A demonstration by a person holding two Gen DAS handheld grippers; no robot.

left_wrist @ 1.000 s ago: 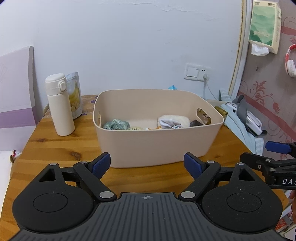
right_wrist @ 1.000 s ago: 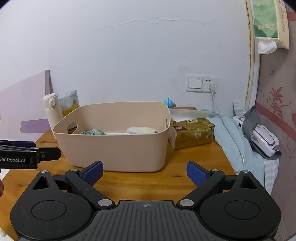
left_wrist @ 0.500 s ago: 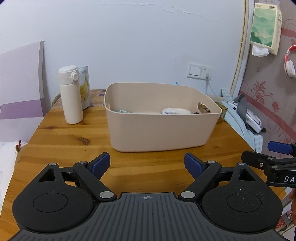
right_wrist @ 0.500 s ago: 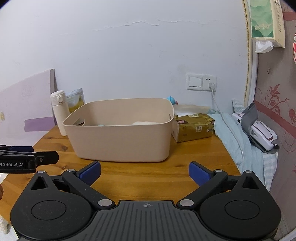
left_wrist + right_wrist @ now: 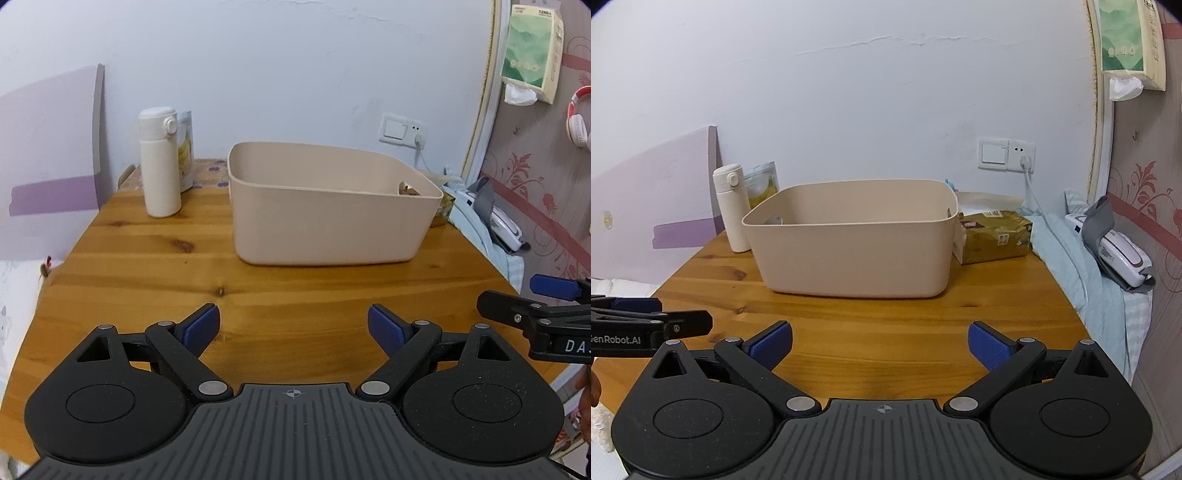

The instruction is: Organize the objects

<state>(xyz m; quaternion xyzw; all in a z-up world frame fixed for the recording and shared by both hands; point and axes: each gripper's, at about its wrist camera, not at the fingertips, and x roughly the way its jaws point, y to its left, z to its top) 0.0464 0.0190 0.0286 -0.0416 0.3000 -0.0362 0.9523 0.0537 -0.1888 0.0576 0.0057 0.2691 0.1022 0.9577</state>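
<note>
Left gripper [image 5: 293, 328] spread wide, nothing between the blue pads; right gripper [image 5: 880, 345] same, empty. Both hover above the near edge of the wooden table [image 5: 155, 280], side by side. Beige storage bin [image 5: 325, 218] sits mid-table, well apart from both; contents hidden from this angle. White flask [image 5: 159, 162] stands upright left of the bin, gold packet [image 5: 995, 236] just beside its right wall.

Bin [image 5: 325, 221] on the table [image 5: 155, 280] toward its back, bottle [image 5: 159, 162] upright left of the bin, pouch [image 5: 185, 151] just behind the bottle, packet [image 5: 995, 236] right of the bin, wall socket [image 5: 1006, 154] behind.
</note>
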